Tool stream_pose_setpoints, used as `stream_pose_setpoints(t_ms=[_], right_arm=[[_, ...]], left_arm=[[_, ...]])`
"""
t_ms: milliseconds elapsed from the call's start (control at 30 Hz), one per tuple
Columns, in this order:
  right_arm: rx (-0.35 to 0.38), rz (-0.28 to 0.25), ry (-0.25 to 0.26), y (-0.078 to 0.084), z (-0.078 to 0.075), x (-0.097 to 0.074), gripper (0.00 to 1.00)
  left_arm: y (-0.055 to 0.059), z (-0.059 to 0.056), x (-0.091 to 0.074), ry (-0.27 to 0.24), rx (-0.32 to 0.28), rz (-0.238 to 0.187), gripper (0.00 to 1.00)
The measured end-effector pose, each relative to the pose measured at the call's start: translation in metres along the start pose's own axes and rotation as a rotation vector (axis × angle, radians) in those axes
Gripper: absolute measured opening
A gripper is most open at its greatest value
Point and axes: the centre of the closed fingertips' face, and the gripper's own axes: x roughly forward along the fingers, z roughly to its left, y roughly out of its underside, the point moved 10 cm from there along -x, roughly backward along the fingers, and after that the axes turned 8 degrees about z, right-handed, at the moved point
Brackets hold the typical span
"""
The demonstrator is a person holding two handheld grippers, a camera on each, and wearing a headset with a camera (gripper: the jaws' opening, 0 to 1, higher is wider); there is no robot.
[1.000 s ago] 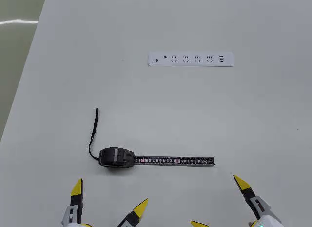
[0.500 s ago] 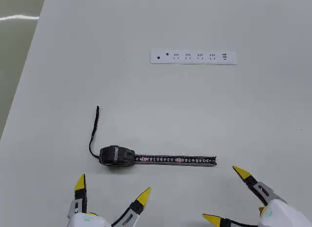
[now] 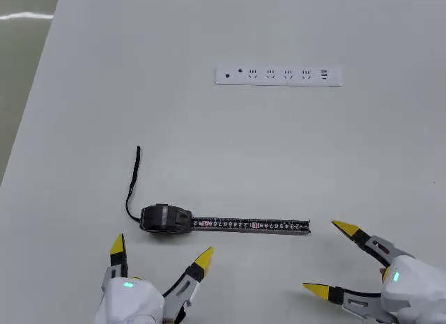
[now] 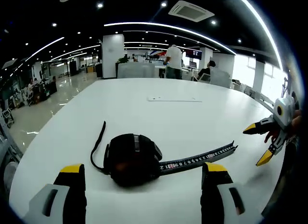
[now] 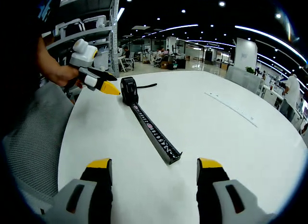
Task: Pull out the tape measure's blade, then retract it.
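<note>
A black tape measure (image 3: 166, 219) lies on the white table (image 3: 209, 150), its dark blade (image 3: 251, 226) drawn out to the right and ending in a hook (image 3: 307, 227). A black wrist strap (image 3: 134, 181) trails away from the case. My left gripper (image 3: 162, 255) stands open just in front of the case (image 4: 132, 159), not touching it. My right gripper (image 3: 331, 260) is open just short of the blade's hook (image 5: 173, 159), with nothing between its jaws. The left gripper (image 5: 98, 82) shows beside the case (image 5: 128, 89) in the right gripper view.
A white power strip (image 3: 277, 75) lies farther back on the table (image 4: 159, 113). The table's left edge drops to a green floor (image 3: 21, 73). People and desks stand far behind in the left gripper view.
Both grippers have moved forward toward the tape measure, the right one closing in on the blade's tip. The tape measure and its blade have not moved.
</note>
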Motion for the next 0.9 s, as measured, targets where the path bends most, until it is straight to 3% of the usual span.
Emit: stream_pose_setpoints(t_ms=[133,300,533,900], right_arm=[[-0.003,0.002,-0.003,0.000,-0.001,0.000,0.69],[-0.079,0.019,-0.051,-0.002,-0.021,0.006,0.61],[-0.138,0.042,-0.097,-0.003,-0.034,0.014,0.51],[-0.197,0.076,-0.165,-0.004,-0.046,0.029,0.34]], left_arm=[[0.000,0.000,0.001,0.000,-0.001,0.001,0.97],[-0.004,0.000,0.014,-0.011,0.002,0.004,0.96],[-0.009,0.003,0.024,-0.027,-0.006,0.012,0.92],[-0.010,0.010,0.034,-0.053,-0.025,0.030,0.86]])
